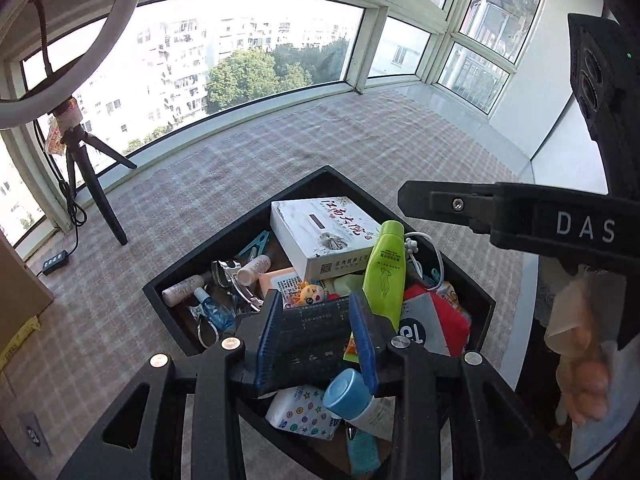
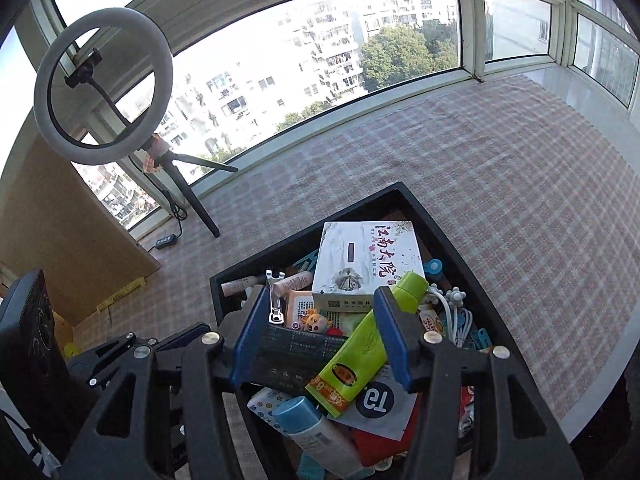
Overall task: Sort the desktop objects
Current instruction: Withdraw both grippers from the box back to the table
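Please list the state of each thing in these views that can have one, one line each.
black tray: crammed full
white box: closed, flat on the pile
green tube: capped, slanted over the pile
blue-capped tube: capped, lying down
ring light: unlit, on its tripod
left gripper: fingers open, holding nothing
right gripper: fingers open, holding nothing

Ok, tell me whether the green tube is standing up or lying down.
Lying down: the green tube lies tilted across the clutter in the black tray, cap end propped on the white box.
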`<state>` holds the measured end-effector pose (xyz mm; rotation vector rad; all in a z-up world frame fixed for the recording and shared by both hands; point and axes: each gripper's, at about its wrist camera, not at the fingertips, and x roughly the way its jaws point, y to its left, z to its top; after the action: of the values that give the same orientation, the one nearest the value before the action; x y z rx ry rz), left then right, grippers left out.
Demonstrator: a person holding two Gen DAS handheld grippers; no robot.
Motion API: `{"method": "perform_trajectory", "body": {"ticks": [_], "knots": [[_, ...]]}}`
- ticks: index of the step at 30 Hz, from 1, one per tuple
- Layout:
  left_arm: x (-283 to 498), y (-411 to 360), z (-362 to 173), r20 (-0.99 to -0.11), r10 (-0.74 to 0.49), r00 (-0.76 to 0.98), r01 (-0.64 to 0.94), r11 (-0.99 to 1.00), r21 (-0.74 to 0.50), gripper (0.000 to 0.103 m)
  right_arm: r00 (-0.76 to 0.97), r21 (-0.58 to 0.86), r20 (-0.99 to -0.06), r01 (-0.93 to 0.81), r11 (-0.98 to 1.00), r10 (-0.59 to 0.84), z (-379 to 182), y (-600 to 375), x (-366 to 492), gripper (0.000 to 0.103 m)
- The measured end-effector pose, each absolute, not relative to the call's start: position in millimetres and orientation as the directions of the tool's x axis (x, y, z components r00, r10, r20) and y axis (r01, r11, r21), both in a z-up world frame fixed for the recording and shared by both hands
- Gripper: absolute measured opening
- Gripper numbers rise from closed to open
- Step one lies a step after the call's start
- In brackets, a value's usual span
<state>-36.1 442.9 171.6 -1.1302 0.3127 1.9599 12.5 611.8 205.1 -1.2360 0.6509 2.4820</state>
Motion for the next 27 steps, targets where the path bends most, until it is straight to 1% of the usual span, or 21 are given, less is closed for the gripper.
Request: {"method": "perform_trajectory", "body": {"ticks": [4,8,13,17,21,23,27], "knots": [[-48,393,168,-0.814,0.488,-0.315,-0.691,-0.706,-0.156,0.034,-0.599,0.272,-0.801,-0.390,-0.880,0.018,198,586,-5,0.053],[-59,335,163,-0.825,0.427,-0.370,-0.605,-0.785,-0.134,0.042,-0.591,0.271,-0.806,-0.317,-0.909,-0.034,187,552,-29,0.053],[-67,256,151,-0.842,0.329,-0.428,-0.487,-0.868,-0.092,0.043,-0.586,0.267,-0.804,-0.198,-0.943,-0.105,176,497,-55,0.053],[-72,184,141,-0.854,0.264,-0.448,-0.364,-0.926,-0.095,0.044,-0.582,0.259,-0.797,-0.088,-0.962,-0.161,168,446,-72,0.053],[-71,117,134,-0.859,0.209,-0.467,-0.241,-0.965,-0.104,0.045,-0.565,0.213,-0.804,0.018,-0.977,-0.185,158,390,-84,0.053],[-69,87,130,-0.861,0.177,-0.476,-0.184,-0.978,-0.099,0.050,-0.553,0.199,-0.807,0.073,-0.977,-0.206,152,362,-87,0.053],[-66,28,120,-0.874,0.117,-0.472,-0.084,-0.993,-0.088,0.054,-0.536,0.186,-0.810,0.151,-0.971,-0.239,145,314,-91,0.053]]}}
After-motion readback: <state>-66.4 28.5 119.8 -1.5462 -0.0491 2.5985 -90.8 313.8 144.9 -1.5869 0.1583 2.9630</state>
